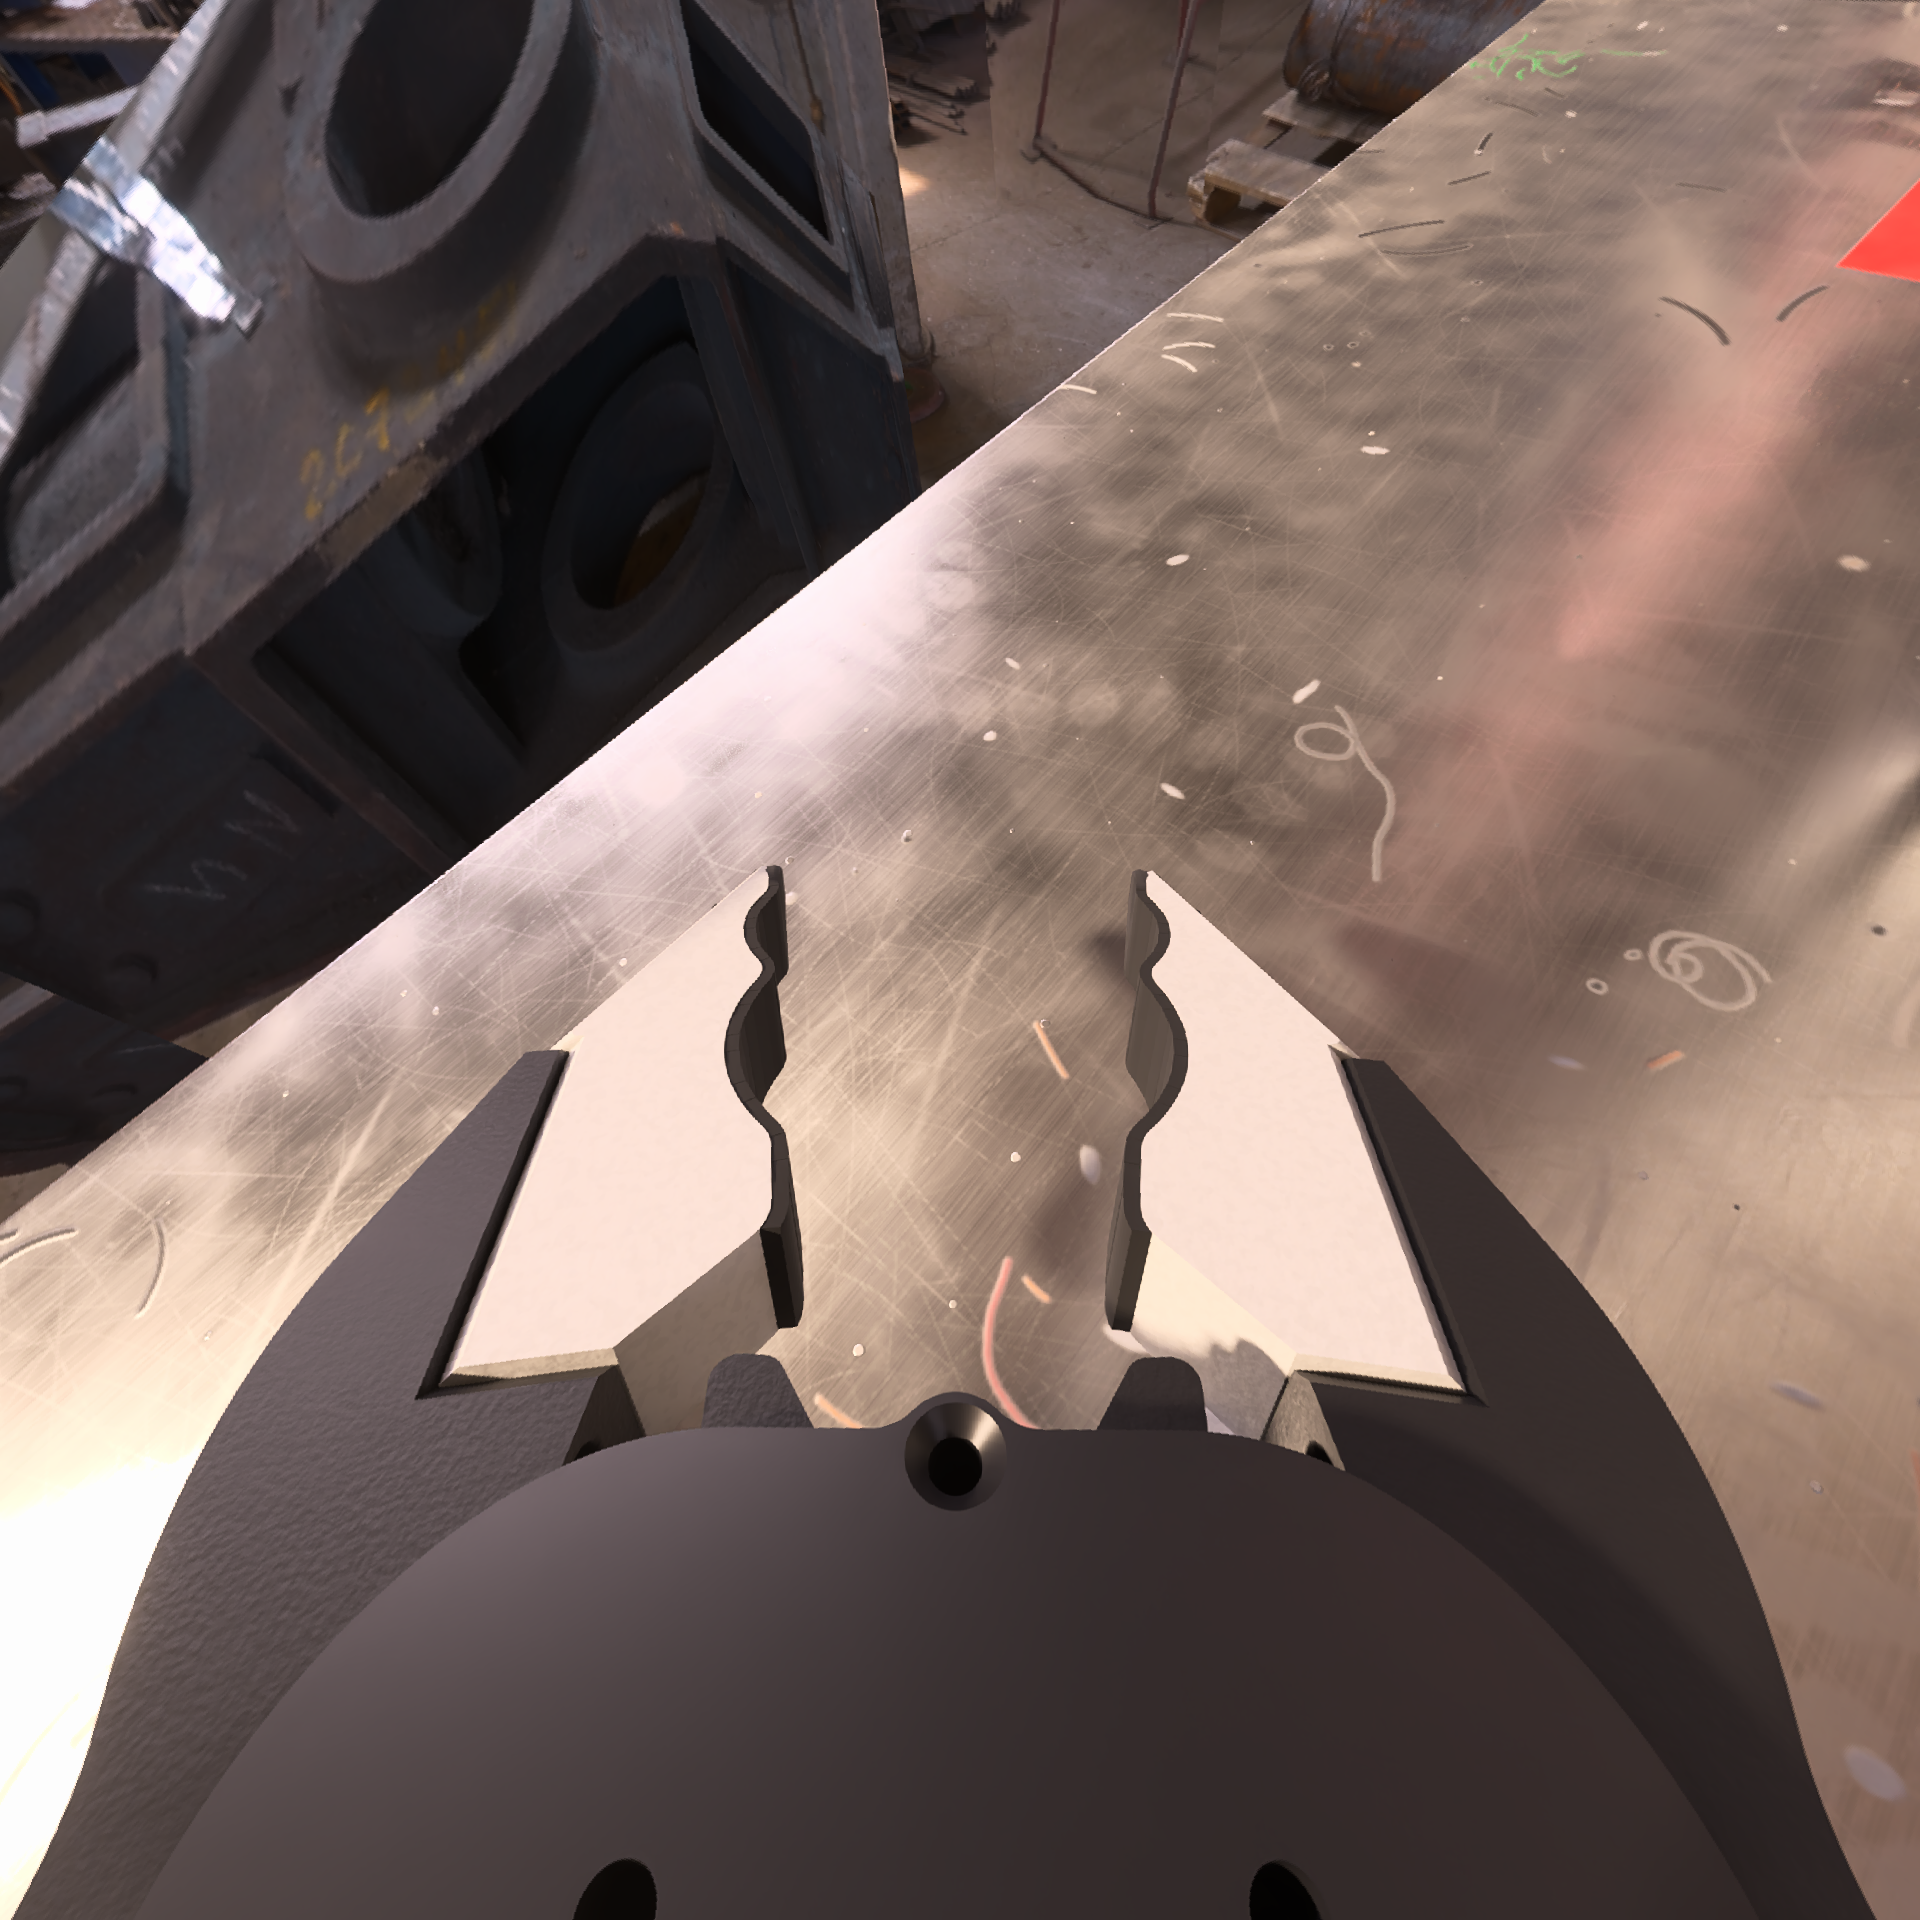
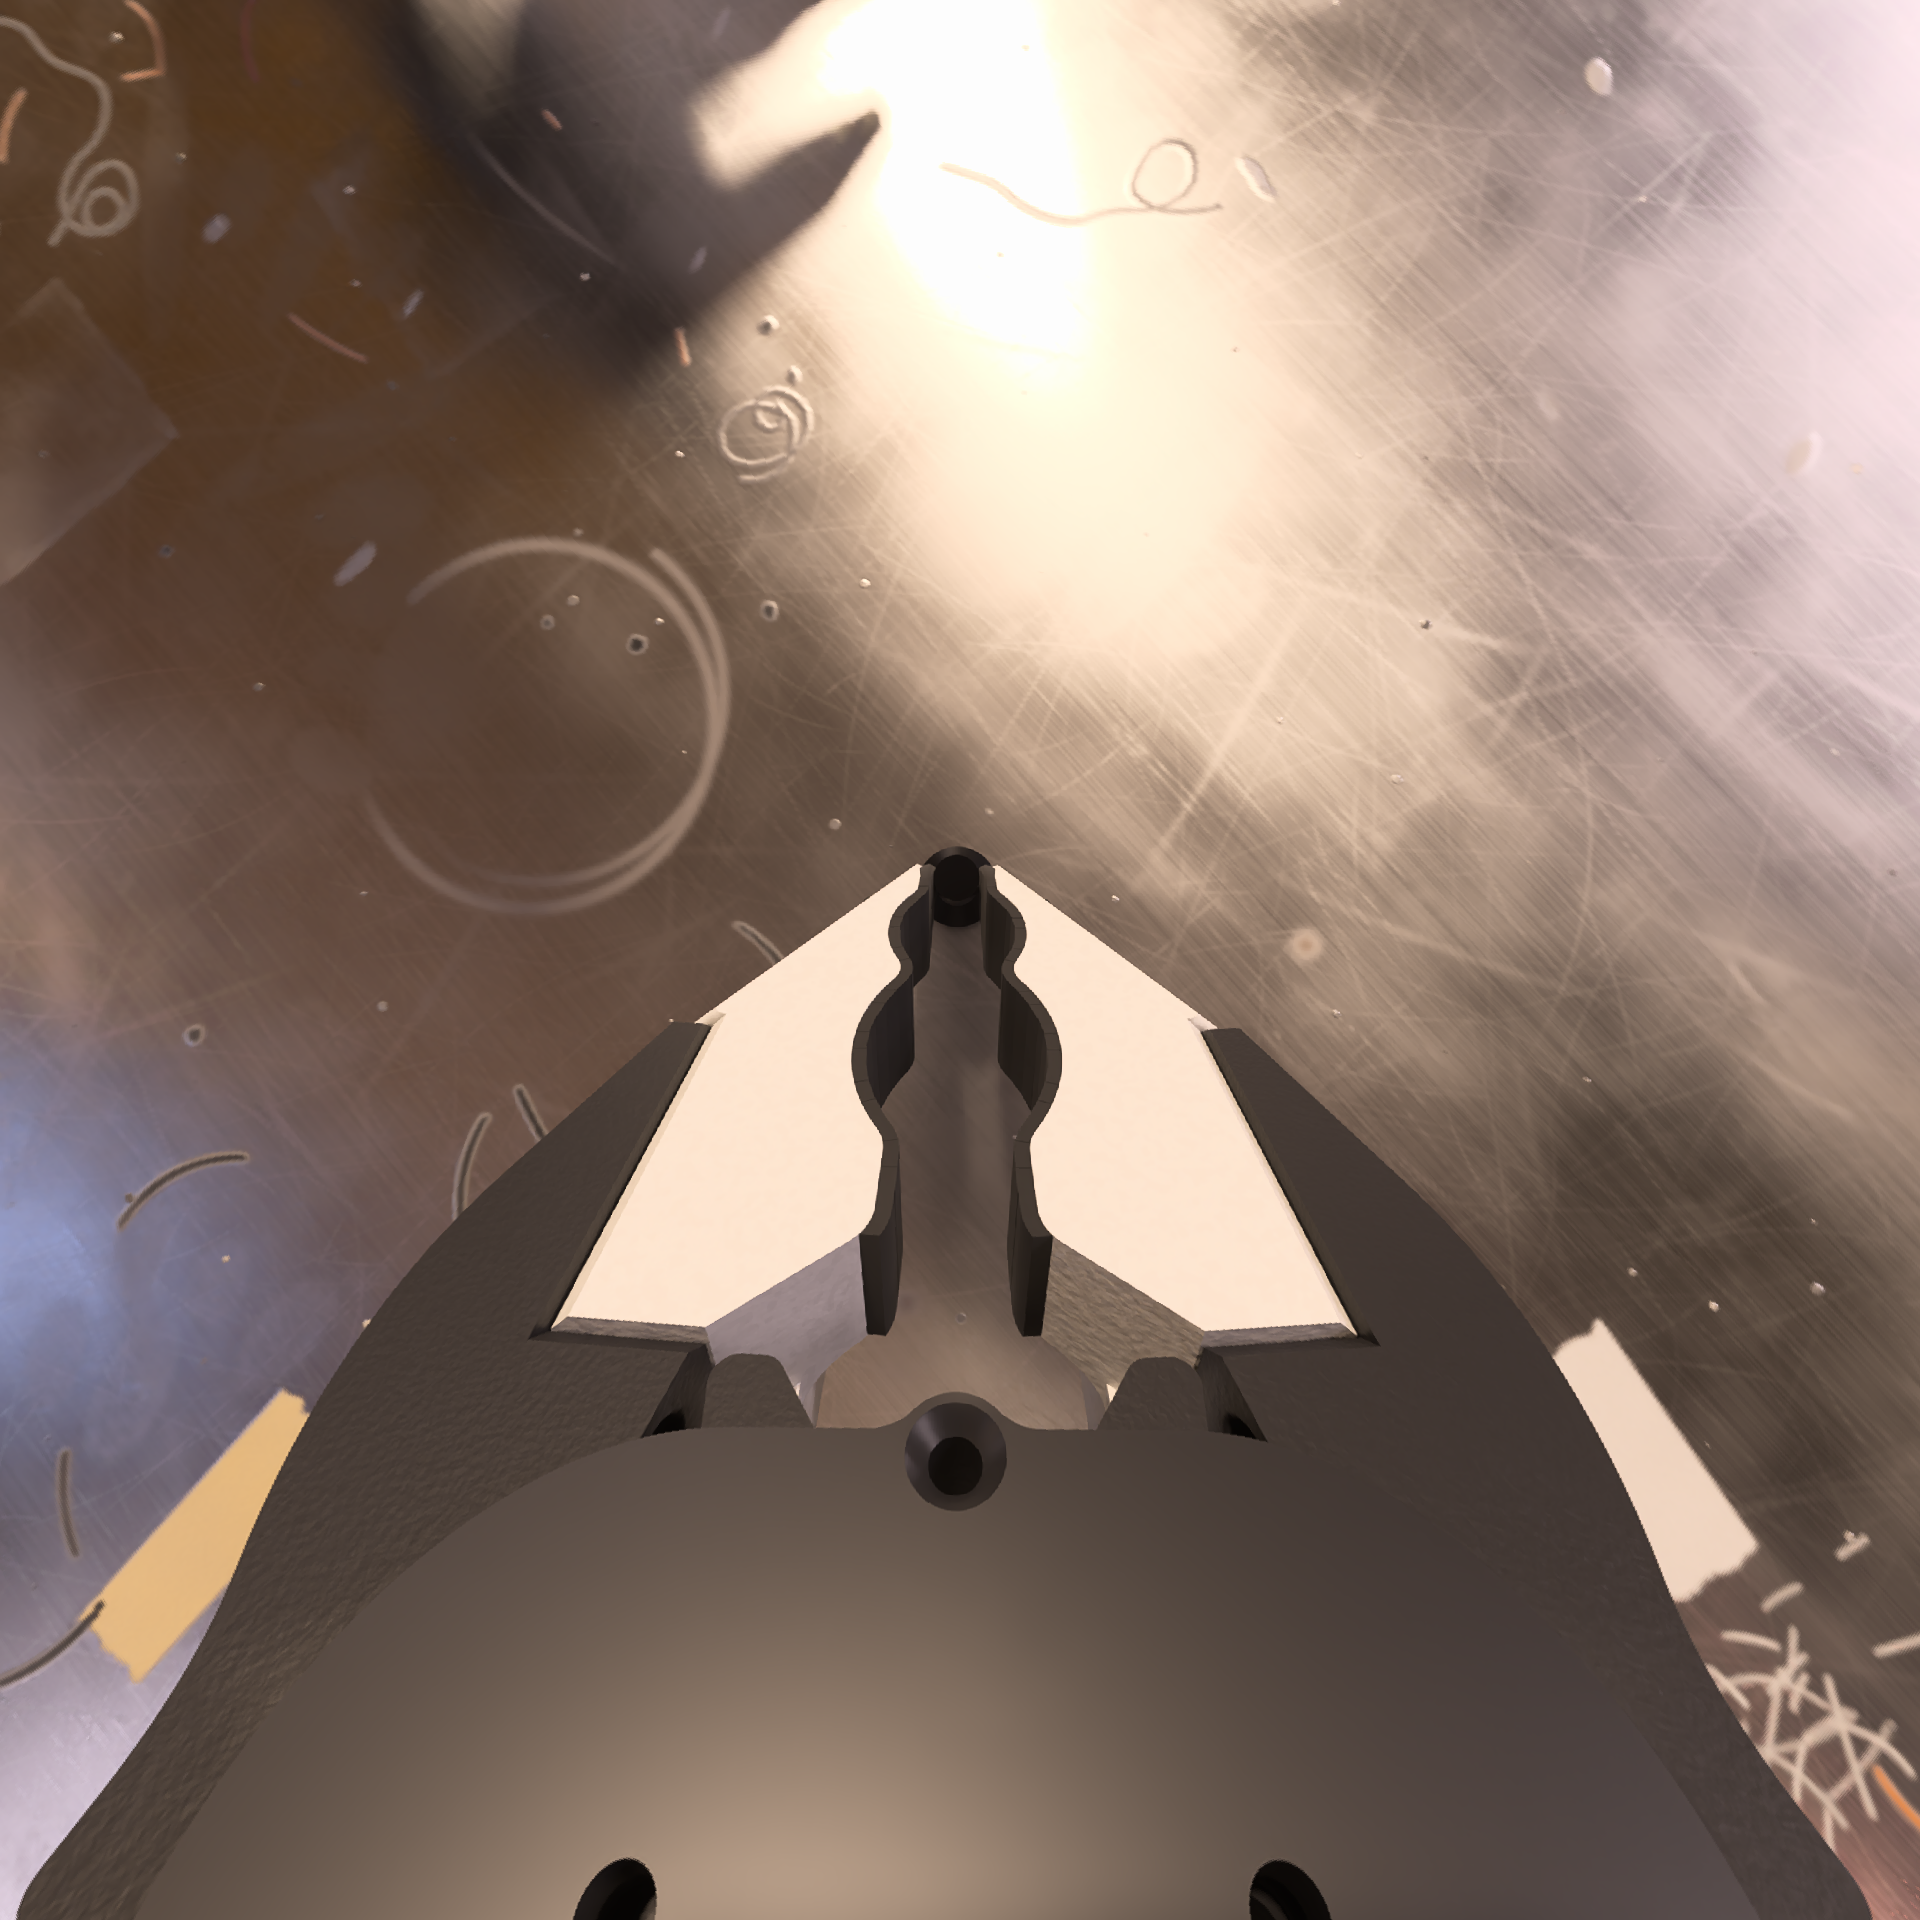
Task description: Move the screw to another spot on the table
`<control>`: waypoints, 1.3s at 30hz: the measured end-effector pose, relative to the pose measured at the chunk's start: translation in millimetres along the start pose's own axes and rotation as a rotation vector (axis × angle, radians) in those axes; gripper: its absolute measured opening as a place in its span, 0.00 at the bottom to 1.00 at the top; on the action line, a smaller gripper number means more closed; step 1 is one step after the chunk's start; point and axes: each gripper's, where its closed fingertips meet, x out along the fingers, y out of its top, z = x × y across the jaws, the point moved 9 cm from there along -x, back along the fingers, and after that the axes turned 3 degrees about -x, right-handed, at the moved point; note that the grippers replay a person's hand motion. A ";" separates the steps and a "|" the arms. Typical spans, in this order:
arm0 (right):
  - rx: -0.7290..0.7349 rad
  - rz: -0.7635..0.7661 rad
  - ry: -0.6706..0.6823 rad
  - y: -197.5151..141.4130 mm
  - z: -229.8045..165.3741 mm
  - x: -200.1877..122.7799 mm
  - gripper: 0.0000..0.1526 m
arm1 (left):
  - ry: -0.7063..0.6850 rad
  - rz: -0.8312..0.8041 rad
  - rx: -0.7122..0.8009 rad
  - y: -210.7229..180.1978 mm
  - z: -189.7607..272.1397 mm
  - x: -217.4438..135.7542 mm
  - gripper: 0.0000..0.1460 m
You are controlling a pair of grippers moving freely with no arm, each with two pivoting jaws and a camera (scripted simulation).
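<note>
In the right wrist view my right gripper [image 2: 957, 883] is shut on a small dark screw [image 2: 956, 885], pinched at the very fingertips above the scratched metal table [image 2: 1351, 727]. Only the screw's dark rounded end shows between the tips. In the left wrist view my left gripper [image 1: 961, 883] is open and empty, its pale fingers [image 1: 675, 1091] spread above the same table [image 1: 1351, 623], near its left edge. The screw does not show in the left wrist view.
The table edge [image 1: 727, 665] runs diagonally; beyond it stands a large dark cast-metal machine part [image 1: 416, 364] on a workshop floor. A red patch [image 1: 1886, 249] lies at the far right. Pieces of tan tape [image 2: 197, 1558] and white tape [image 2: 1621, 1455] lie on the table.
</note>
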 end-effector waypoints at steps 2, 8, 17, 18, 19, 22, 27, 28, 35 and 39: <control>-0.021 0.012 0.018 1.3 -2.8 0.8 0.05 | -0.002 -0.005 -0.002 -0.1 -0.1 0.5 0.45; -0.061 -0.005 -0.019 0.5 -5.4 6.1 0.05 | 0.000 -0.012 0.010 -0.3 1.0 1.2 0.45; -0.063 0.002 -0.038 -1.1 -4.2 5.7 0.05 | 0.008 -0.004 0.025 0.0 2.2 0.4 0.45; -0.062 0.005 -0.049 -1.5 -3.5 5.3 0.06 | 0.010 0.004 0.022 0.2 1.8 -0.4 0.45; -0.064 0.013 -0.051 -1.5 -3.1 4.3 0.16 | 0.012 0.012 0.019 0.3 1.3 -1.4 0.45; -0.045 0.072 -0.049 1.4 2.2 -4.0 0.30 | 0.016 0.033 0.006 0.5 -0.3 -4.7 0.45; 0.100 0.247 0.005 -3.9 21.0 -29.2 0.31 | -0.003 0.053 -0.033 -2.3 -3.5 -13.8 0.45; 0.132 0.280 0.012 -7.7 25.0 -33.3 0.31 | -0.015 0.066 -0.040 -2.8 -3.5 -16.2 0.45; 0.236 0.472 0.035 -13.5 43.1 -55.1 0.36 | -0.018 0.093 -0.022 -3.8 0.6 -22.2 0.45; 0.260 0.435 -0.024 -18.2 51.7 -53.6 0.36 | -0.006 0.104 -0.034 -3.7 -0.8 -23.0 0.45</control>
